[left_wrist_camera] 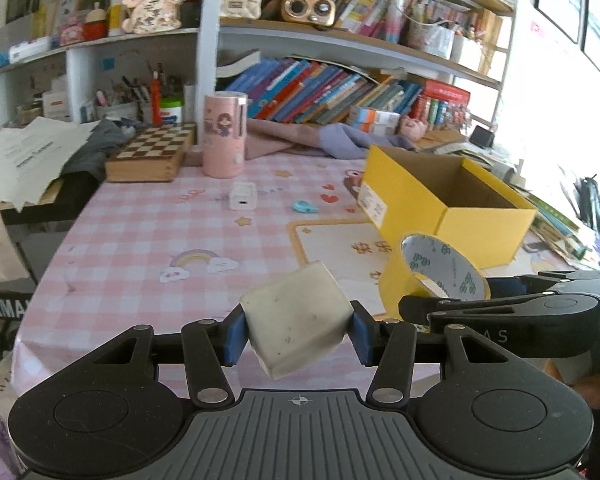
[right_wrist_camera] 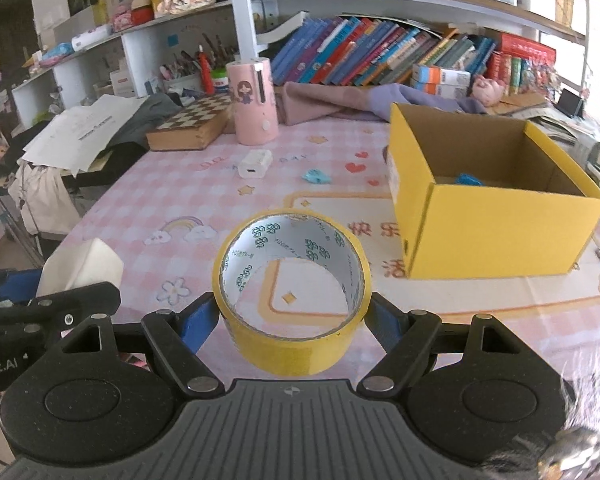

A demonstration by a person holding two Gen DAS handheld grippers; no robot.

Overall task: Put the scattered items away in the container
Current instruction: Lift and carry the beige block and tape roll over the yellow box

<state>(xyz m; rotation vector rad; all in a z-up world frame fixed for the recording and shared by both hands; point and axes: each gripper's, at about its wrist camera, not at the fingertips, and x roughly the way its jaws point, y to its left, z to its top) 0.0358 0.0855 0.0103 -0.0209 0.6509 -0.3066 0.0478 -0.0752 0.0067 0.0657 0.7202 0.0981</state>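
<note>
Your left tool pinches a dirty white block tilted between its blue pads, up above the pink checked surface, and your right tool squeezes a yellow tape roll from both sides with its hole facing you, while the yellow box sits ahead to the right, apart from both. On the surface past the tape lie a white charger and a small blue thing left of the box. Inside the box you can only see part of another blue thing, because the front wall hides the rest
</note>
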